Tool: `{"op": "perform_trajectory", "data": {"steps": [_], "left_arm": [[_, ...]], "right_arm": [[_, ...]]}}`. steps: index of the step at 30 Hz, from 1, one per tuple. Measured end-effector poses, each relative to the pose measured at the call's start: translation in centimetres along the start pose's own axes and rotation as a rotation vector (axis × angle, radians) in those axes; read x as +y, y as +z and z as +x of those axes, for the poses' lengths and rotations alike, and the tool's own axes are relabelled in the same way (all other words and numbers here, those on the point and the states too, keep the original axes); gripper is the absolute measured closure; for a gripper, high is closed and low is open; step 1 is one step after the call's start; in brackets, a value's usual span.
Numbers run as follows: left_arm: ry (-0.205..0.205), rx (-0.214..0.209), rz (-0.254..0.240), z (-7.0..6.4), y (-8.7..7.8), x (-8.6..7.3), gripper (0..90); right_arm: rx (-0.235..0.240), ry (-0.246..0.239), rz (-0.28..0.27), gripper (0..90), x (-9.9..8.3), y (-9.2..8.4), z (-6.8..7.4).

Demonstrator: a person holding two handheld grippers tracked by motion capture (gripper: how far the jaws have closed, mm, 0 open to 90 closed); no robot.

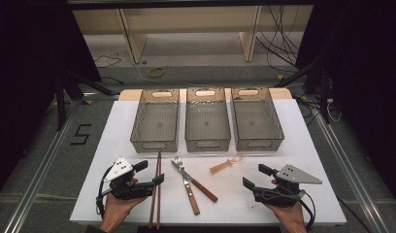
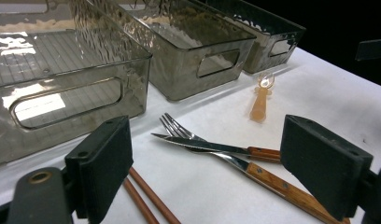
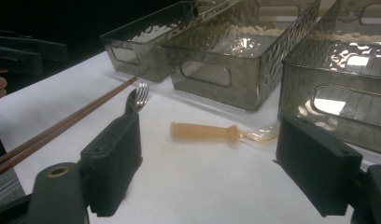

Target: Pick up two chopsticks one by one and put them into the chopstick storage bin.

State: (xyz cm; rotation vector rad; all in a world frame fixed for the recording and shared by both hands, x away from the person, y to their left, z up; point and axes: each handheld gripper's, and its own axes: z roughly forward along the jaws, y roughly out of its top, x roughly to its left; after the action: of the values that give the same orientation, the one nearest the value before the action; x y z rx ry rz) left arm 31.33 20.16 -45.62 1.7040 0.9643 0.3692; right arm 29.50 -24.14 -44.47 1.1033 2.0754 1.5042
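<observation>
Hovering low over the white surface (image 1: 307, 160) with jaws spread wide and nothing between them, the left gripper (image 1: 148, 173) sits just beside the pair of brown chopsticks (image 1: 156, 189), while the right gripper (image 1: 254, 175), equally wide and bare, faces the translucent orange spoon (image 1: 226, 165) with its clear bowl. Between them lie a wooden-handled fork (image 1: 185, 185) and knife (image 1: 196, 182), crossed over each other. Beyond the cutlery stand three smoky, ripple-walled plastic bins (image 1: 207, 141) in a row, side by side, each with cut-out handles and nothing inside.
</observation>
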Motion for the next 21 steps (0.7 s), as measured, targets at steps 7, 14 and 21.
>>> {"op": "perform_trajectory", "data": {"steps": [7, 14, 21], "left_arm": [[-0.021, -0.003, 0.072, 0.2, 0.3, 0.2, 16.6], [-0.016, 0.062, 0.181, -0.2, 0.4, 1.1, 17.6], [-0.019, 0.134, 0.335, -0.9, 0.8, 1.9, 23.6]], "right_arm": [[-0.002, 0.008, 0.005, 23.5, 0.0, 0.0, -0.1], [0.0, 0.014, 0.007, 23.6, 0.1, 0.0, -0.1], [0.004, 0.018, 0.018, 23.8, 0.0, 0.1, -0.1]]}}
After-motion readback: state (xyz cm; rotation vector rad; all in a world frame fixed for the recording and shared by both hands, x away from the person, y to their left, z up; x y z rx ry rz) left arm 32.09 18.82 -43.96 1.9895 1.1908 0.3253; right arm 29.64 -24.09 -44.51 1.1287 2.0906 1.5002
